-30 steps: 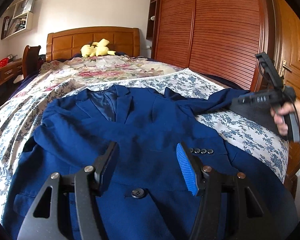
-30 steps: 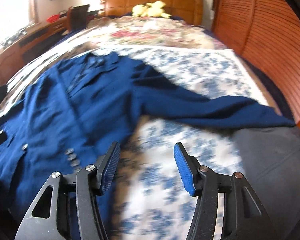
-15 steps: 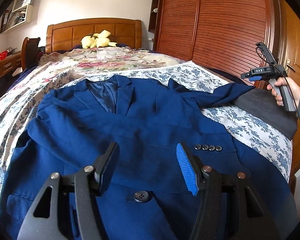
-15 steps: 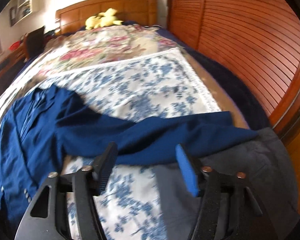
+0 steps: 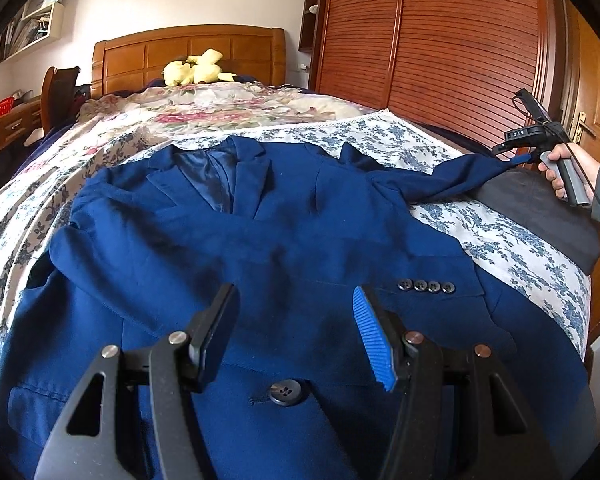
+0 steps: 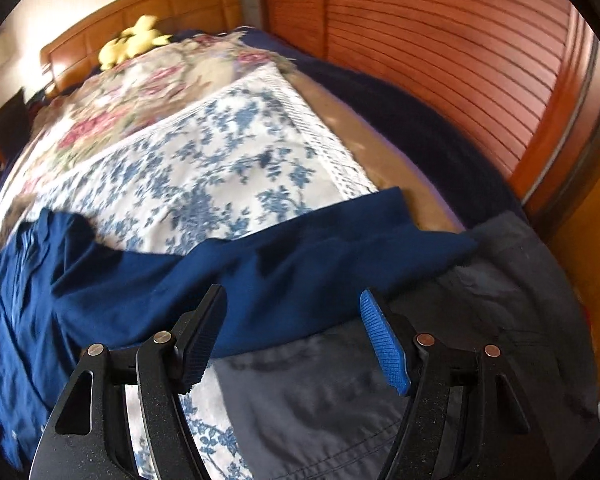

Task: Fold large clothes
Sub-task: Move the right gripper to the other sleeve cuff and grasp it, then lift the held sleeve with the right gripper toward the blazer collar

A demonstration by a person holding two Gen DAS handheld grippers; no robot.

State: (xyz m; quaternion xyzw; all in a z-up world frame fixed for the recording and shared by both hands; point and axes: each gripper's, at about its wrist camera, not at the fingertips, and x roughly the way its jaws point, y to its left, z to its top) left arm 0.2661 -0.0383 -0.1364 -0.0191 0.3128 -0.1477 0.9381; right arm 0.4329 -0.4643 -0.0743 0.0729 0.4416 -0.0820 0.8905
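The bed (image 5: 100, 168) fills the room, spread with a blue-flowered cloth, and on it the navy jacket (image 5: 260, 240) lies face up and opened flat, collar toward the headboard and hem toward the foot. One sleeve (image 6: 300, 264) runs out sideways across the cloth toward the wardrobe side, its long axis crossing the bed, and its cuff end rests on a dark grey garment (image 6: 380, 400) at the bed's edge. That sleeve looks to be what the next fold depends on, and the right hand-held gripper (image 6: 292, 328) is plainly the nearer: it hangs just over the sleeve's outer end, pointing down at it, with the cloth running across the gap between its fingers. Its jaws have just been opening and now stand well apart; the sleeve lies below them, not pinched. The left hand-held gripper (image 5: 294, 328) hovers over the jacket's front panel near the hem, just above the large front button (image 5: 286, 391), with the four cuff buttons (image 5: 426, 286) to its right. Its jaws stand apart too, holding nothing.
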